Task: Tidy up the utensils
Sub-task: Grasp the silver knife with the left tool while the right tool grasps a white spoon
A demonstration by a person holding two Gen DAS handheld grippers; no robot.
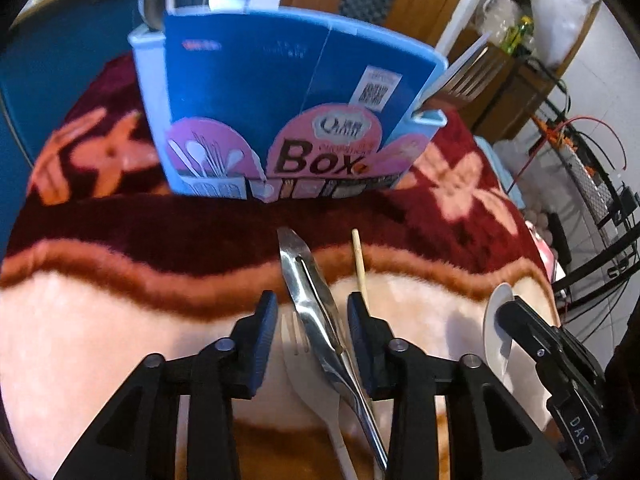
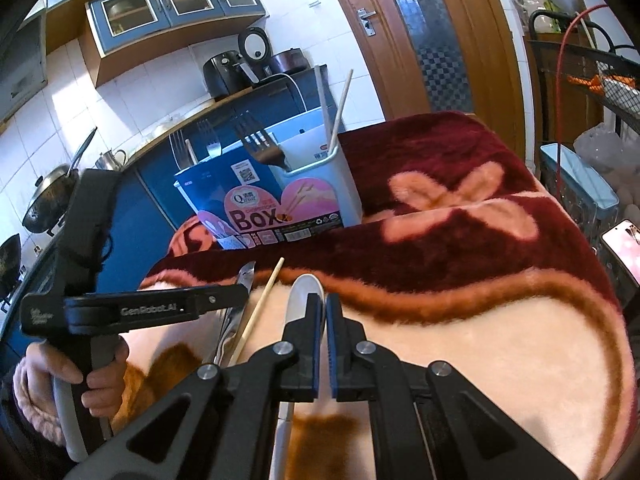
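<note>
**Left gripper lines up on the tongs**

The left gripper [image 1: 312,332] points steeply down, its jaws apart and not pressing anything, with the steel tongs [image 1: 316,312] between them on the blanket [image 1: 120,340]. A white fork [image 1: 304,368] lies under the tongs and a chopstick [image 1: 360,264] just beside, so the pads should close on the tongs alone. The right gripper [image 2: 323,320] is clenched on the white spoon [image 2: 304,292], it seems, though the contact is partly hidden. The box [image 1: 280,100] stands behind.
</note>
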